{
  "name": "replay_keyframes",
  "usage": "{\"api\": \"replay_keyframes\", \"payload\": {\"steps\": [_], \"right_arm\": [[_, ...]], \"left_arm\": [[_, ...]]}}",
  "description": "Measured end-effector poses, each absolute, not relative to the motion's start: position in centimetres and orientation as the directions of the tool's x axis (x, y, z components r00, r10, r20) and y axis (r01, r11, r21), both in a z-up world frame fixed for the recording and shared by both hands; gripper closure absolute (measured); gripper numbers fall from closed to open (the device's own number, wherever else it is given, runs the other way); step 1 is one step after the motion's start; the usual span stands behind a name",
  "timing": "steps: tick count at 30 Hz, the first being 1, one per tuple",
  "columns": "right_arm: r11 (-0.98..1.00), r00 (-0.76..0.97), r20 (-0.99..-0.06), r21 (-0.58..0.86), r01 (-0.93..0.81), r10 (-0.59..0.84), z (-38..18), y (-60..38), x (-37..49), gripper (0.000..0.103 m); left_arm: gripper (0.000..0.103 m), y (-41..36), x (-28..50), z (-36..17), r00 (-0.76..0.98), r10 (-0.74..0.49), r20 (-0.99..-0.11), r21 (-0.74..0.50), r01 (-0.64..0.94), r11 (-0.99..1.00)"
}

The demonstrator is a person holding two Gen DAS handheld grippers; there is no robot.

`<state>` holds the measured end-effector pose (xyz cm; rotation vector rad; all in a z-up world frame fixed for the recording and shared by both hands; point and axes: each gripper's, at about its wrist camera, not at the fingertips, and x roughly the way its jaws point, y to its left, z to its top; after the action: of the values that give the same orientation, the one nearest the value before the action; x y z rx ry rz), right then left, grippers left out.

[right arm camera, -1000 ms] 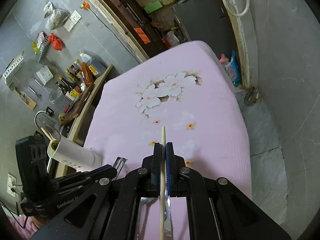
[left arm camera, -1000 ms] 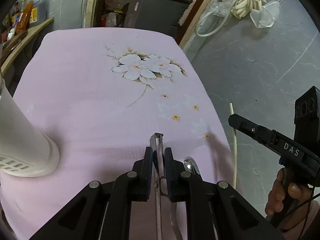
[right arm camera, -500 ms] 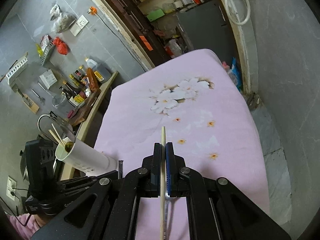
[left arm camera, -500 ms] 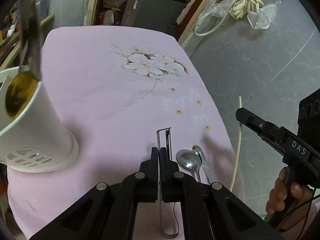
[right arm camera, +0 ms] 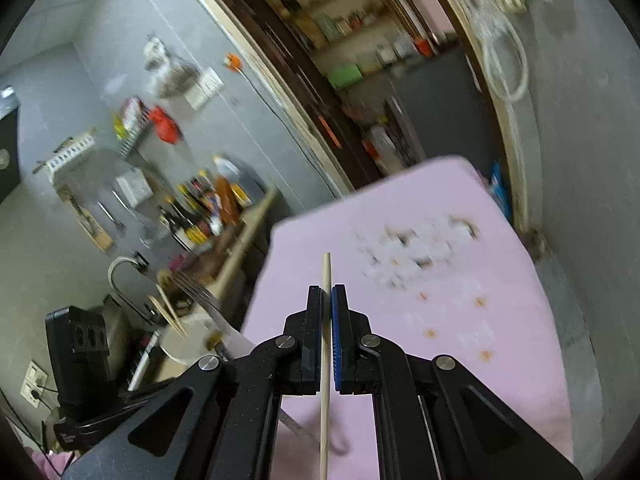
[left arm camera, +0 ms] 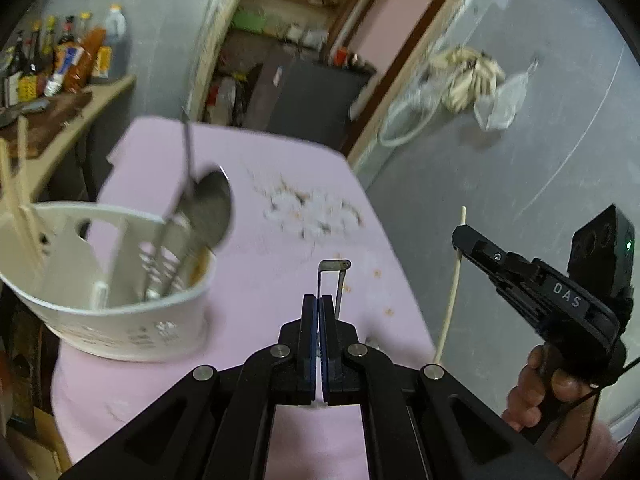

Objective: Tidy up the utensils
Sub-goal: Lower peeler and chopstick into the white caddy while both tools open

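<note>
My left gripper (left arm camera: pixel 319 300) is shut on a thin metal peeler (left arm camera: pixel 334 270), whose rectangular head sticks out past the pads above the pink flowered tablecloth (left arm camera: pixel 280 248). To its left stands a white slotted utensil holder (left arm camera: pixel 120 320) with spoons (left arm camera: pixel 212 208) and wooden chopsticks (left arm camera: pixel 20 200) in it. My right gripper (right arm camera: pixel 327 292) is shut on a single wooden chopstick (right arm camera: pixel 326 272), which runs up between the pads and hangs below them. From the left wrist, the right gripper (left arm camera: pixel 460 236) is off the table's right edge, held by a hand (left arm camera: pixel 544 388).
A wooden shelf (left arm camera: pixel 80 120) with bottles (left arm camera: pixel 72 60) runs along the wall left of the table. Behind the table is a doorway with a dark cabinet (left arm camera: pixel 316 96). Grey floor (left arm camera: pixel 500 160) lies right of the table edge, with a hose and a bag on it.
Both grippers have risen. The left jaws closed fully on the peeler and lifted it off the cloth; the white holder now looms nearer on the left. The chopstick rose with the right gripper.
</note>
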<state>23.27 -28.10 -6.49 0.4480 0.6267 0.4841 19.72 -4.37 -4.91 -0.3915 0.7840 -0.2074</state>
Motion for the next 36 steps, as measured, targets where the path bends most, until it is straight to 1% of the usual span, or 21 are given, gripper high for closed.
{"api": "replay_keyframes", "payload": {"steps": [4, 11, 17, 22, 27, 31, 34, 36], "right_arm": [[0.791, 0.754, -0.344, 0.492, -0.363, 0.560, -3.1, -25.7, 22.7, 0.099], [0.770, 0.793, -0.170, 0.425, -0.476, 0.584, 1.8, -20.1, 22.2, 0.099], [0.735, 0.778, -0.083, 0.403, -0.546, 0.623, 3.6, -15.2, 22.9, 0.099], [0.738, 0.782, -0.071, 0.390, -0.550, 0.620, 3.1, -12.1, 23.9, 0.099], [0.785, 0.804, -0.119, 0.337, -0.519, 0.583, 1.2, -9.8, 24.6, 0.099], [0.809, 0.816, -0.148, 0.312, -0.498, 0.559, 0.1, -8.8, 24.8, 0.099], [0.828, 0.825, -0.158, 0.266, -0.493, 0.542, -0.4, -7.9, 24.5, 0.099], [0.837, 0.829, -0.161, 0.237, -0.494, 0.535, -0.7, -7.5, 24.3, 0.099]], "left_arm": [[0.101, -2.2, 18.7, -1.9, 0.747, -0.293, -0.596, -0.414, 0.026, 0.910], [0.101, 2.1, 17.2, 3.4, 0.808, -0.225, -0.544, -0.374, 0.006, 0.927], [0.101, 6.6, 16.1, 6.8, 0.846, -0.138, -0.514, -0.334, -0.049, 0.941], [0.101, 10.4, 15.3, 7.8, 0.864, -0.063, -0.499, -0.307, -0.108, 0.945], [0.101, 13.5, 15.9, 6.2, 0.853, -0.005, -0.521, -0.259, -0.153, 0.954], [0.101, 14.6, 16.9, 4.0, 0.837, -0.019, -0.547, -0.260, -0.149, 0.954], [0.101, 14.6, 17.5, 2.5, 0.824, -0.026, -0.567, -0.251, -0.143, 0.957], [0.101, 14.4, 17.8, 1.4, 0.817, -0.015, -0.577, -0.226, -0.142, 0.964]]}}
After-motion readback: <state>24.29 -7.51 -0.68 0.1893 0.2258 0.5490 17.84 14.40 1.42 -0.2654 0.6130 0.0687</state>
